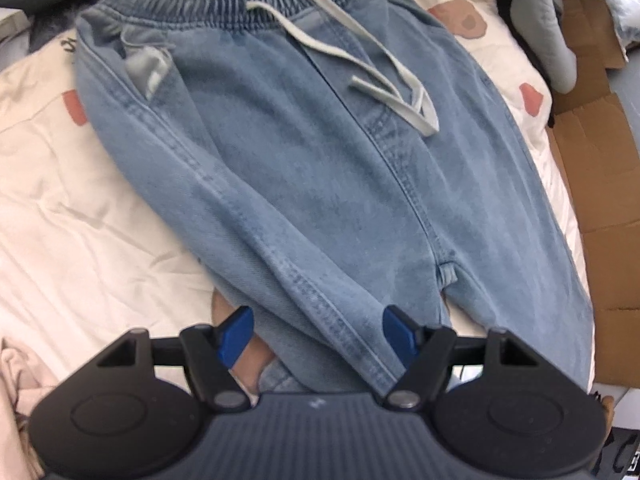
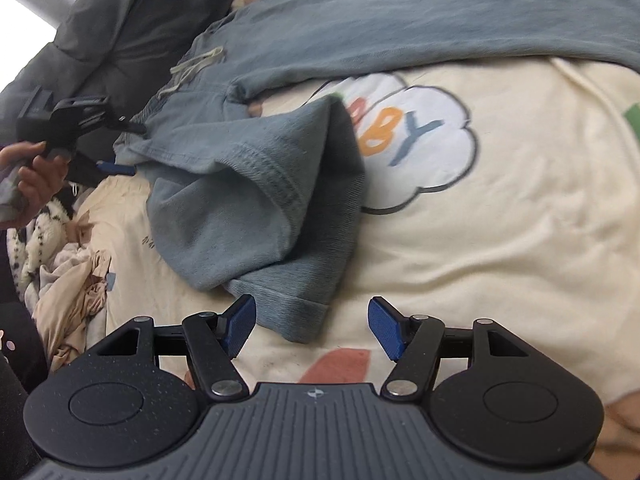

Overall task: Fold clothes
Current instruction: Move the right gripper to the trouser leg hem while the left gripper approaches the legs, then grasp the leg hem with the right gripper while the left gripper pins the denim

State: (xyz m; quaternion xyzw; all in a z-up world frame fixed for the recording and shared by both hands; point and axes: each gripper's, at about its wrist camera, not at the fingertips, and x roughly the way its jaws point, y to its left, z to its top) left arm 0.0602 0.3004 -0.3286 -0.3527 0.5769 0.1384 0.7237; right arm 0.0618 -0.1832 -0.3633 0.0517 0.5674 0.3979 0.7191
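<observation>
My left gripper (image 1: 318,330) is spread wide, its blue pads (image 1: 236,334) either side of a trouser leg without pinching it. The jeans (image 1: 304,152) lie flat on the quilt (image 1: 80,208), waistband (image 1: 224,8) at the far end, legs running toward me. A pale drawstring (image 1: 360,68) trails from the waistband down to the right over the denim. Near the left side seam a grey pocket lining (image 1: 146,70) pokes out. Cardboard (image 1: 592,184) lies along the right edge of the bed, and a grey garment (image 1: 544,20) is bunched at the far right.

My right gripper (image 2: 312,328) is also spread, holding nothing, its pads hovering just near the hem (image 2: 296,312) of one leg. That leg (image 2: 256,184) is crumpled and folded back on itself, lying just left of the "BABY" cloud print (image 2: 420,140) on the quilt. The other leg (image 2: 420,32) stretches off to the far right. At the far left of this view my hand (image 2: 36,172) grips the other gripper beside the waistband. A heap of beige clothes (image 2: 72,292) sits at the near left.
</observation>
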